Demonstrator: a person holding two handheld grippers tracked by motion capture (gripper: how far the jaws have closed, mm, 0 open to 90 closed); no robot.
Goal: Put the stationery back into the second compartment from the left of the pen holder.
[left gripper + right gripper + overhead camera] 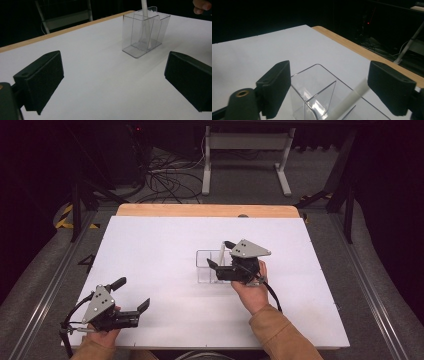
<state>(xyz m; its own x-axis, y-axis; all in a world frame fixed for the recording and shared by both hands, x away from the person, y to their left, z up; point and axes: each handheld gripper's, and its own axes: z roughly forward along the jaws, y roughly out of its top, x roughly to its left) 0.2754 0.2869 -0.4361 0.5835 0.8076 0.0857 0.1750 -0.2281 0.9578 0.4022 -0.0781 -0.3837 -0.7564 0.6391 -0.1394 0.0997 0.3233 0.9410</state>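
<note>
While its jaws stood well apart with nothing pressed between them, the right gripper (218, 254) hung just above the clear plastic organiser (210, 267), held by the person's right hand (250, 287). Right gripper view: both black pads flanked the organiser's open top, free of its walls. A white stick (348, 100) leaned inside one compartment, its upper end rising past the rim between the jaws without touching either pad. Thin clear partitions divided the organiser; which compartment held the stick's foot could not be told exactly.

Organiser: upright on the white table (165, 240), near its middle, slightly toward the right side.

Left gripper (134, 293): jaws wide open, empty, held low over the near left corner of the table by the left hand (102, 335), well apart from the organiser. Left gripper view: organiser and stick stood beyond and between its pads.

Table: white sheet over a wooden top, a strip of wood (207, 210) showing along the far edge. Beyond it: grey floor, cables (167, 177), white frame legs (245, 157).
</note>
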